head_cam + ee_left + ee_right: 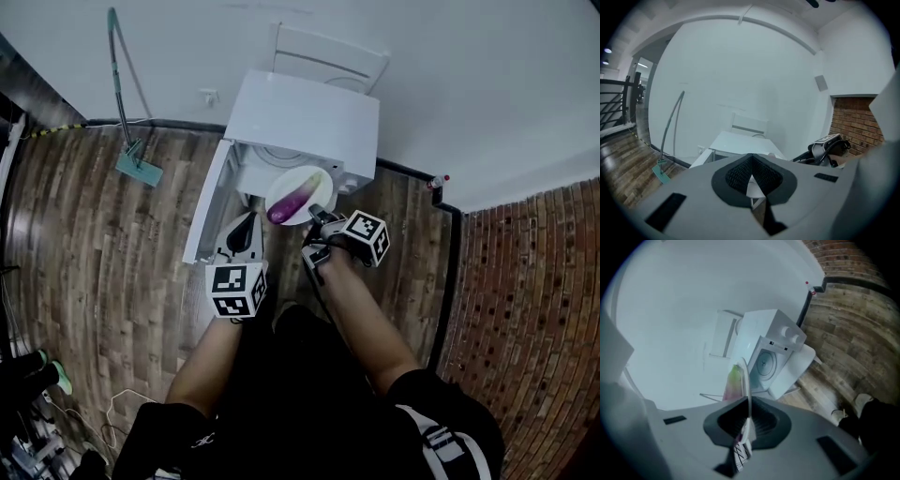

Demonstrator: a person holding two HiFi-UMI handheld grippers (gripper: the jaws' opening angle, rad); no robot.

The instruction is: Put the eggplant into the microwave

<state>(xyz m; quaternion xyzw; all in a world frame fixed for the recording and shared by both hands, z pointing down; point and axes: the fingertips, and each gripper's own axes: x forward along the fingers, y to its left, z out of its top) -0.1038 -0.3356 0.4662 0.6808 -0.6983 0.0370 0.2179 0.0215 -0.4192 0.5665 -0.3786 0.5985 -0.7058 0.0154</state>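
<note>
A white microwave (305, 117) stands on the wooden floor against the wall, its door (208, 211) swung open to the left. In front of the opening hangs a white plate (281, 187) carrying a purple eggplant (292, 202). My right gripper (319, 217) is shut on the plate's near rim. In the right gripper view the plate (746, 380) appears edge-on between the jaws, with the eggplant (732, 380) on its left and the microwave (771, 343) beyond. My left gripper (246, 230) hovers by the open door, jaws together and holding nothing; its own view shows the left gripper (752, 187) and the microwave top (736, 143).
A mop with a green head (139, 164) leans on the wall at the left. A white chair (328, 58) stands behind the microwave. A brick wall (534, 309) and a black pipe (450, 272) close off the right side. The person's legs fill the near floor.
</note>
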